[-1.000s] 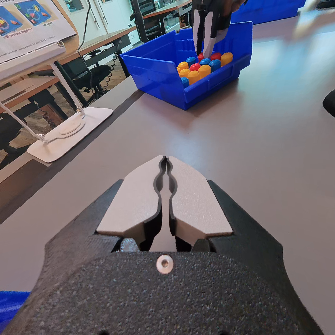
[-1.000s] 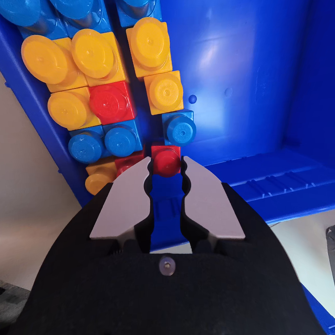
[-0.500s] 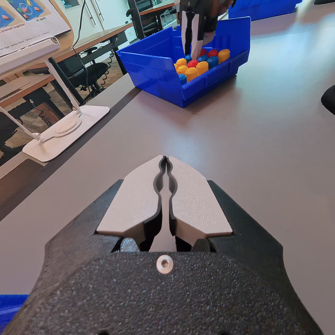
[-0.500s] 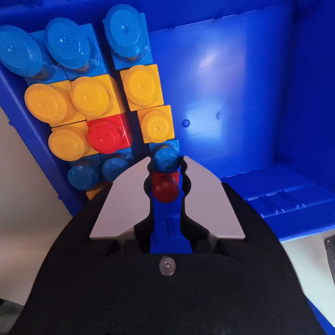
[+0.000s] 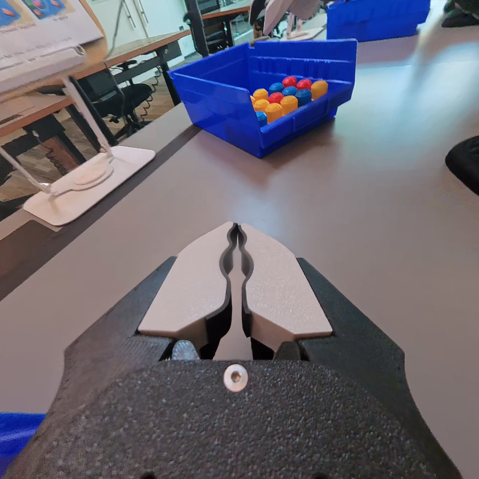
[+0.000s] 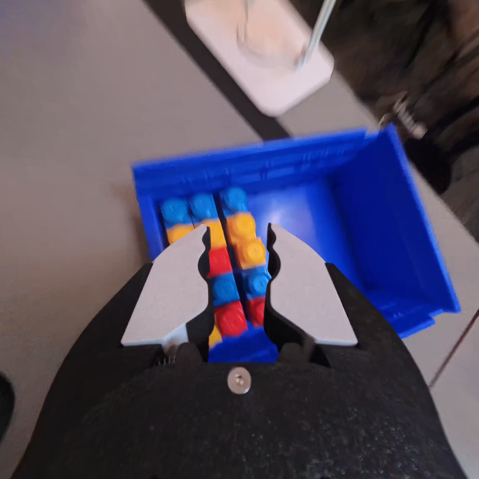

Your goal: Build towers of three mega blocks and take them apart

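Observation:
Several red, yellow and blue mega blocks [image 5: 285, 99] stand in rows in a blue bin [image 5: 220, 103] at the back of the grey table. In the right wrist view the blocks [image 6: 233, 259] fill the left part of the bin [image 6: 388, 246]; the picture is blurred. My right gripper [image 6: 237, 228] is open and empty, high above the bin; it also shows at the top of the left wrist view [image 5: 272, 13]. My left gripper [image 5: 237, 226] is shut and empty, low over the table [image 5: 337, 220], well in front of the bin.
A white stand base [image 5: 88, 181] with thin rods and a tilted sheet sits at the table's left edge; it also shows in the right wrist view [image 6: 259, 51]. A second blue bin [image 5: 375, 18] is far back. A black object [image 5: 464, 163] is at the right edge.
My right gripper has let go of the red block in the bin, opened wider and risen well above the bin. My left gripper has stayed shut and nearly still.

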